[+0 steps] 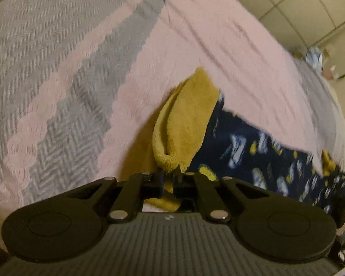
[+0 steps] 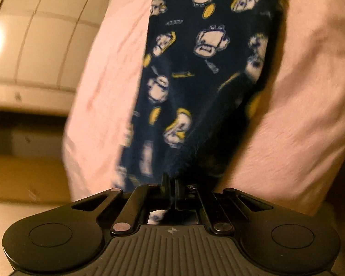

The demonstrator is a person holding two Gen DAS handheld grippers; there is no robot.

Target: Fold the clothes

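A bed takes most of both views. It is covered by a pink bedspread (image 1: 207, 53) with a grey herringbone part (image 1: 34, 57) on the far side, and a tiled wall (image 1: 310, 7) stands behind it.

On the pink cover lies the task's thing, a navy fleece garment (image 1: 253, 151) printed with small white and yellow cartoon figures. In the left wrist view it stretches from the middle toward the right edge of the bed. Its mustard-yellow cuff (image 1: 186, 126) comes up toward the camera, off the cover.

The left gripper (image 1: 169, 179) has its jaws pressed together on the tip of this yellow cuff. The right gripper (image 2: 172, 188) is also pinched tight, on a navy edge of the same garment, and the cloth runs away from it in a long taut strip.

In my judgement the step in hand is the first grasp before a fold: both ends are caught and just lifted. The next move probably calls for both hands to rise together, keep the cloth stretched between them, and carry one end over the other. If one hand pulls faster, the fleece may slip or twist.
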